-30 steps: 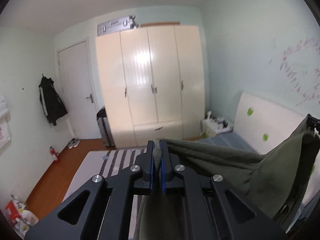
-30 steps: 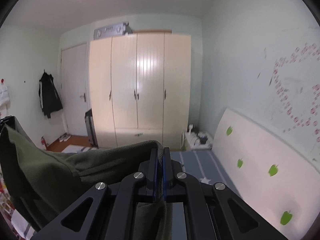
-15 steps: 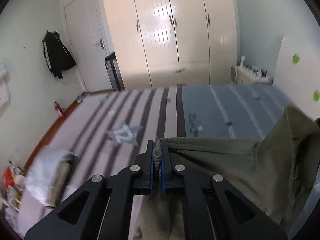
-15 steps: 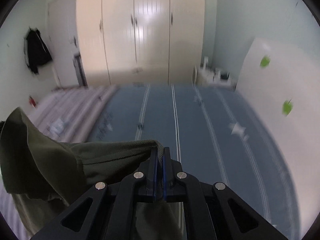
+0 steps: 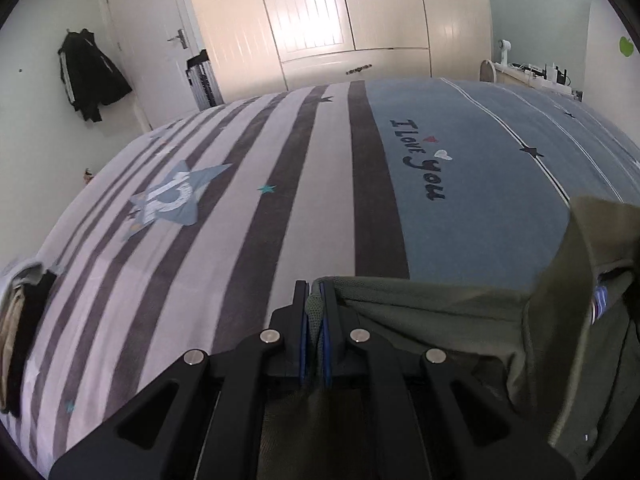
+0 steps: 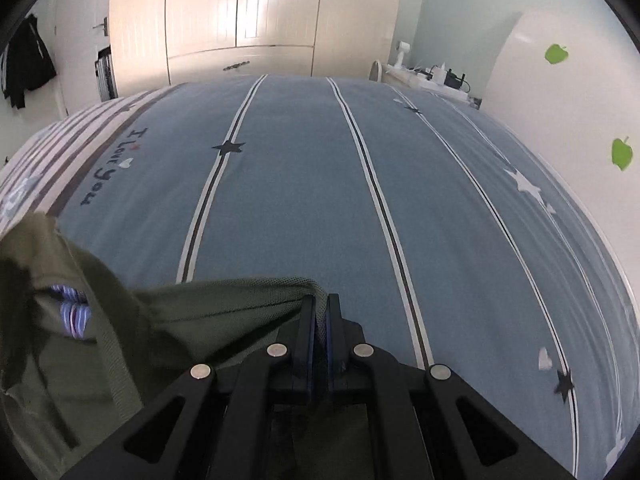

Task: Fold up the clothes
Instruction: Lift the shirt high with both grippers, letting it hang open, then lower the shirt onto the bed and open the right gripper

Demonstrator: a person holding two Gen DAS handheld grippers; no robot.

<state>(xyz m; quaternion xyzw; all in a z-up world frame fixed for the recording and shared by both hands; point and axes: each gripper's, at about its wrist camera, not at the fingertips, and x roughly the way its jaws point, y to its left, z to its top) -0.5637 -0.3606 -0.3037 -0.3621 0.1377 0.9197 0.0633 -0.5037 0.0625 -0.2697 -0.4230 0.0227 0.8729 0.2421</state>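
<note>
One olive-green knitted garment (image 5: 460, 312) hangs stretched between two sets of black tongs with blue pads, its upper edge running from the left tongs (image 5: 315, 308) across to the right tongs (image 6: 320, 312), with a collar and a striped blue-and-white label (image 6: 72, 312) showing at the fold between them. Both tongs are closed tight, each pinching a bunched corner of the green cloth between its pads, and both are angled downward over the bed, the garment held just above the cover at the near edge. The wide bed (image 6: 400, 184) fills both views: one half of its cover is blue with thin white-and-dark lines and small stars, printed with the words "I Love You" (image 5: 420, 160); the other half carries broad grey and pale stripes and one large pale-blue star patch (image 5: 172, 196). At the left edge of the striped half lies one small pile of folded clothes (image 5: 20, 328), beige and black. Beyond the bed stands a cream-coloured panelled wardrobe (image 5: 340, 20), with a white door (image 5: 152, 36) to its left and one black jacket (image 5: 90, 74) hanging on the wall. A white headboard with two green apple stickers (image 6: 556, 54) rises on the right, beside a low stand cluttered with small devices (image 6: 432, 74).
</note>
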